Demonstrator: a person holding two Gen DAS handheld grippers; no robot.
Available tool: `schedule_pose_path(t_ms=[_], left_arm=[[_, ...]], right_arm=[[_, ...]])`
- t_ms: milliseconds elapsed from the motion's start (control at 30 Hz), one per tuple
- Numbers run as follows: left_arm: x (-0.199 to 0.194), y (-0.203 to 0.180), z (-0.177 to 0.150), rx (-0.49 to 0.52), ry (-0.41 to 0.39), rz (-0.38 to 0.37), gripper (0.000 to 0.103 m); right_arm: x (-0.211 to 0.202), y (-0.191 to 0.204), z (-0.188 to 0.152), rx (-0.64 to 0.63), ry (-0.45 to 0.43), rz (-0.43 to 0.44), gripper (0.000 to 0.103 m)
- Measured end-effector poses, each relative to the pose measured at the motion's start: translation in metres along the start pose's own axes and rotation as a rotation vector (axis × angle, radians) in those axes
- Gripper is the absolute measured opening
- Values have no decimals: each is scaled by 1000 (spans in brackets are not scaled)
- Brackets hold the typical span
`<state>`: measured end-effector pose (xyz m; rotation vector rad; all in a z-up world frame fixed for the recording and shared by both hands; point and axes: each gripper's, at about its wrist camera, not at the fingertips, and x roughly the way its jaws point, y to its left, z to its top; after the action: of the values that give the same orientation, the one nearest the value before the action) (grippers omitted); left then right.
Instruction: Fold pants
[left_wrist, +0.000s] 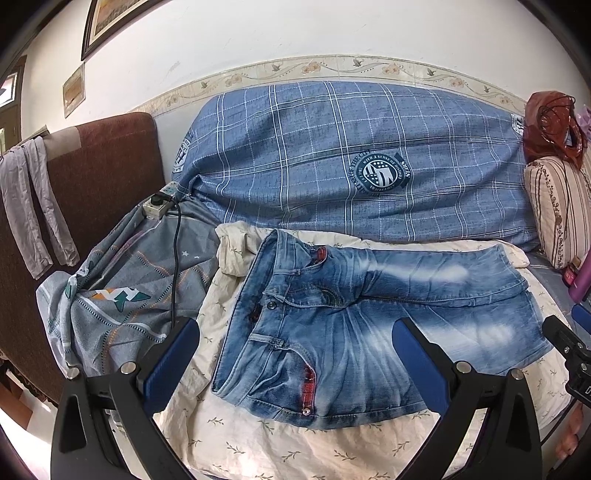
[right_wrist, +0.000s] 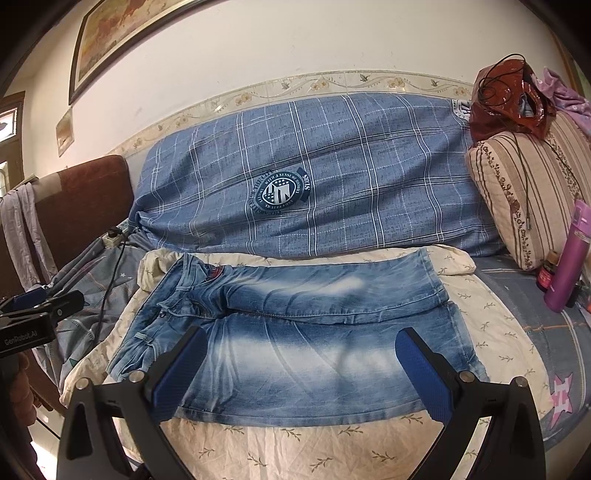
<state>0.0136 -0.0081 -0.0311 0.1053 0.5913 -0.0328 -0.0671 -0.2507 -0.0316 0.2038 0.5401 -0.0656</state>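
Faded blue denim pants (left_wrist: 369, 314) lie flat on a cream leaf-print cloth (left_wrist: 295, 439), waistband to the left, legs doubled back so the hems end at the right. They also show in the right wrist view (right_wrist: 314, 332). My left gripper (left_wrist: 295, 332) is open and empty, hovering over the waist and seat. My right gripper (right_wrist: 299, 343) is open and empty, hovering over the near leg. The right gripper shows at the right edge of the left wrist view (left_wrist: 569, 339); the left gripper shows at the left edge of the right wrist view (right_wrist: 40, 306).
A blue plaid cushion (left_wrist: 351, 155) lies behind the pants. A grey patterned sheet (left_wrist: 122, 295), a power strip (left_wrist: 159, 205) and a black cable (left_wrist: 175, 258) are at left. A striped pillow (right_wrist: 528, 192), purple bottle (right_wrist: 567, 258) and small jar (right_wrist: 546, 275) stand at right.
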Motion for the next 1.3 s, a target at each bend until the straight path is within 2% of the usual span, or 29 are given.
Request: schedule_pose_path(t_ms=[1300], left_arm=[[37, 9, -8, -5, 71, -3, 103]], right_arm=[[30, -7, -4, 26, 60, -32, 103]])
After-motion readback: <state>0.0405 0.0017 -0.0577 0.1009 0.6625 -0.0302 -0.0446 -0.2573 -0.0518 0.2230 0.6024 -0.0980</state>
